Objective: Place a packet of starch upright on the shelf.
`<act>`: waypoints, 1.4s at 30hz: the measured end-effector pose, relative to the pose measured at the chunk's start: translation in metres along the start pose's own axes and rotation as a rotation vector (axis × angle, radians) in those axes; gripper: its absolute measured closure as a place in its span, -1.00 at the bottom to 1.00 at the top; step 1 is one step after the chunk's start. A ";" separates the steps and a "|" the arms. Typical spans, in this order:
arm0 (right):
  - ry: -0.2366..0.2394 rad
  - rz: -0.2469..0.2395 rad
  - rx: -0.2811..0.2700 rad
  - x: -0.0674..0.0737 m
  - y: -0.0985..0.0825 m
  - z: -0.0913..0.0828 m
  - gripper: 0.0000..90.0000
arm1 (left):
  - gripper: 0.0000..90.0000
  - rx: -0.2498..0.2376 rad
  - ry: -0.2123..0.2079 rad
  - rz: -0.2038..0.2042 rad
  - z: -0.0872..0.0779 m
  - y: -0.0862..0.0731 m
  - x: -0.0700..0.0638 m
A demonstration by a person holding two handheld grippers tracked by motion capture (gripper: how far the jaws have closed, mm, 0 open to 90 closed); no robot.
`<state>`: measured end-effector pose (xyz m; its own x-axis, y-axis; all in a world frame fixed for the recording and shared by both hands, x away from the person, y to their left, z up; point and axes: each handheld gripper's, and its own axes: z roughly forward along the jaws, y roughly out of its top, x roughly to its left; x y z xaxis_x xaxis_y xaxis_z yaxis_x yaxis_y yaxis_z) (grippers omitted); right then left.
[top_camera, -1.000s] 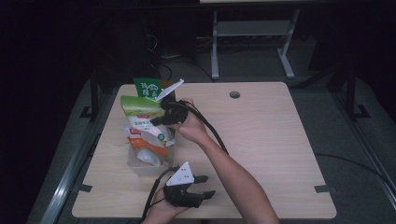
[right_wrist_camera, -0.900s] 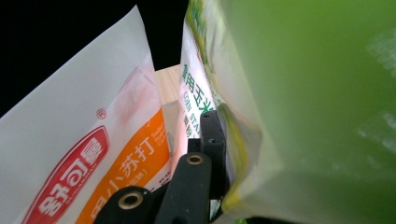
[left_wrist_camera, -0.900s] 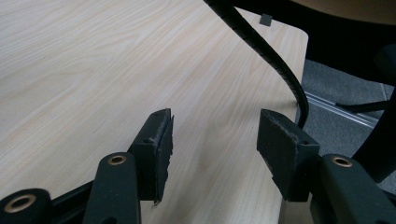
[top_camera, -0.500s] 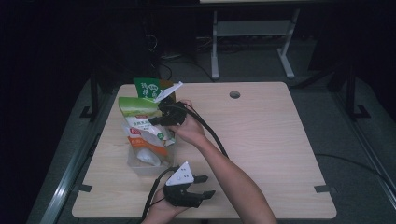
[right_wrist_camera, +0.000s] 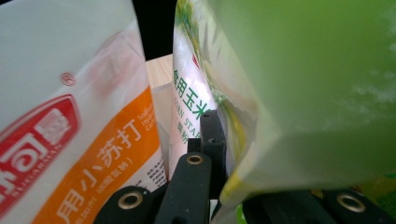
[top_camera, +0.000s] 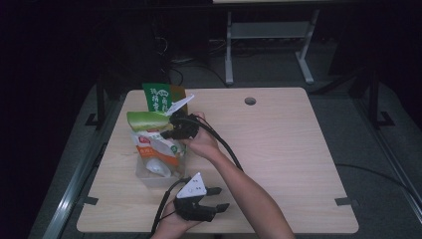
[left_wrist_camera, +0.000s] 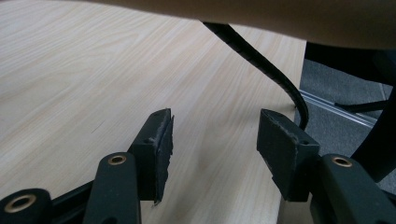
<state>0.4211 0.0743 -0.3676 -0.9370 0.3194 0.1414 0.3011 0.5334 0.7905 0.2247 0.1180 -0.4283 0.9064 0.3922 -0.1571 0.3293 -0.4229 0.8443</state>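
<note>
- A clear plastic rectangular bin [top_camera: 149, 175] is taken as the landmark; it is seen in the high view on the left part of the light wooden table [top_camera: 278, 149].
- Several soft packets are stood upright in this bin, leaning against one another.
- A pale green plastic pouch with green printed lettering [top_camera: 144, 121] [right_wrist_camera: 299, 93] is found at the far end of the bin, tilted over the other packets.
- The right gripper [top_camera: 175, 130] [right_wrist_camera: 219, 140] is held just beside the far right corner of the bin, and its black jaws are pressed together on the lower edge of the pale green pouch, as is seen in the right gripper view.
- A white and orange plastic packet with red and white lettering [top_camera: 158, 148] [right_wrist_camera: 70, 140] is stood in the middle of the bin, just beside the pinched pouch and nearer to the person.
- A dark green packet with white characters [top_camera: 158, 97] is seen behind the bin, at its far side, and a white folded piece [top_camera: 180, 104] is seen sticking up beside it.
- The left gripper [top_camera: 211, 199] [left_wrist_camera: 215, 140] is held low over the table, near the bin's near right corner and apart from it; its jaws are spread, and only bare table is seen between them.
- A black cable [top_camera: 226, 149] [left_wrist_camera: 261, 65] is trailed from the right gripper across the table, to the right of the bin.
- The person's right forearm [top_camera: 244, 191] is stretched from the near edge of the table toward the bin.
</note>
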 end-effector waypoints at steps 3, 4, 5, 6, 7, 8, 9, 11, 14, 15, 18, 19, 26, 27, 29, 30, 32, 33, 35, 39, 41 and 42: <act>0.003 0.011 -0.010 -0.003 -0.004 0.000 0.98 | 0.00 0.001 -0.001 -0.001 0.001 0.000 0.000; 0.006 0.017 -0.017 -0.003 -0.006 0.000 0.99 | 0.00 0.002 -0.002 -0.001 0.001 0.000 0.000; 0.003 0.008 -0.014 -0.004 -0.007 0.000 0.98 | 0.00 0.004 -0.003 -0.001 0.001 0.000 0.000; 0.006 0.017 -0.016 -0.004 -0.008 0.000 0.98 | 0.00 0.003 -0.002 0.000 0.001 0.000 0.000; 0.005 0.018 -0.012 -0.005 -0.009 0.000 0.99 | 0.00 0.008 -0.003 0.001 0.001 0.000 -0.001; 0.008 0.028 -0.014 -0.005 -0.010 0.000 0.99 | 0.00 0.006 -0.002 0.001 0.001 0.000 -0.001; 0.007 0.025 -0.013 -0.006 -0.012 0.000 0.99 | 0.00 0.007 -0.002 0.001 0.001 0.000 -0.001; 0.008 0.031 -0.015 -0.007 -0.014 0.000 0.99 | 0.00 0.007 -0.003 0.000 0.001 0.000 -0.001; 0.013 0.032 -0.014 -0.009 -0.016 0.000 0.99 | 0.00 0.007 -0.004 -0.001 0.002 0.000 -0.001; 0.017 0.040 -0.013 -0.009 -0.016 -0.001 0.99 | 0.00 0.007 -0.004 0.001 0.003 -0.001 -0.001; 0.021 0.043 -0.009 -0.010 -0.018 -0.001 0.99 | 0.00 0.009 -0.003 0.001 0.003 -0.001 -0.001; 0.023 0.046 -0.009 -0.010 -0.018 -0.001 0.99 | 0.00 0.011 -0.003 0.002 0.003 -0.001 -0.001; 0.010 0.052 0.020 -0.010 -0.016 -0.003 0.89 | 0.00 0.017 -0.005 0.002 0.004 -0.001 0.000; 0.014 0.056 0.025 -0.010 -0.016 -0.004 0.82 | -0.01 0.017 -0.004 -0.001 0.004 -0.001 0.000; 0.016 0.058 0.020 -0.011 -0.016 -0.008 0.76 | -0.01 0.014 -0.001 -0.003 0.004 -0.001 0.001; 0.017 0.063 0.013 -0.012 -0.016 -0.010 0.74 | -0.02 0.015 0.000 -0.003 0.004 -0.001 0.001; 0.027 0.077 0.001 -0.012 -0.015 -0.014 0.64 | -0.02 0.014 0.002 -0.006 0.005 -0.001 0.002; 0.032 0.085 -0.004 -0.012 -0.015 -0.017 0.62 | -0.02 0.017 0.002 -0.007 0.004 -0.001 0.002; 0.032 0.082 0.000 -0.011 -0.015 -0.021 0.58 | -0.03 0.014 0.004 -0.006 0.005 -0.001 0.002; 0.032 0.079 0.001 -0.012 -0.018 -0.025 0.53 | -0.04 0.016 0.009 -0.004 0.004 -0.001 0.003; 0.038 0.084 -0.003 -0.013 -0.021 -0.028 0.52 | -0.05 0.016 0.013 -0.006 0.004 0.000 0.005; 0.041 0.096 -0.002 -0.013 -0.021 -0.029 0.51 | -0.05 0.017 0.016 -0.007 0.003 0.000 0.005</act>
<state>0.4212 0.0357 -0.3688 -0.9104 0.3366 0.2407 0.3894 0.5001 0.7735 0.2303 0.1175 -0.4311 0.8997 0.4081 -0.1550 0.3403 -0.4334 0.8345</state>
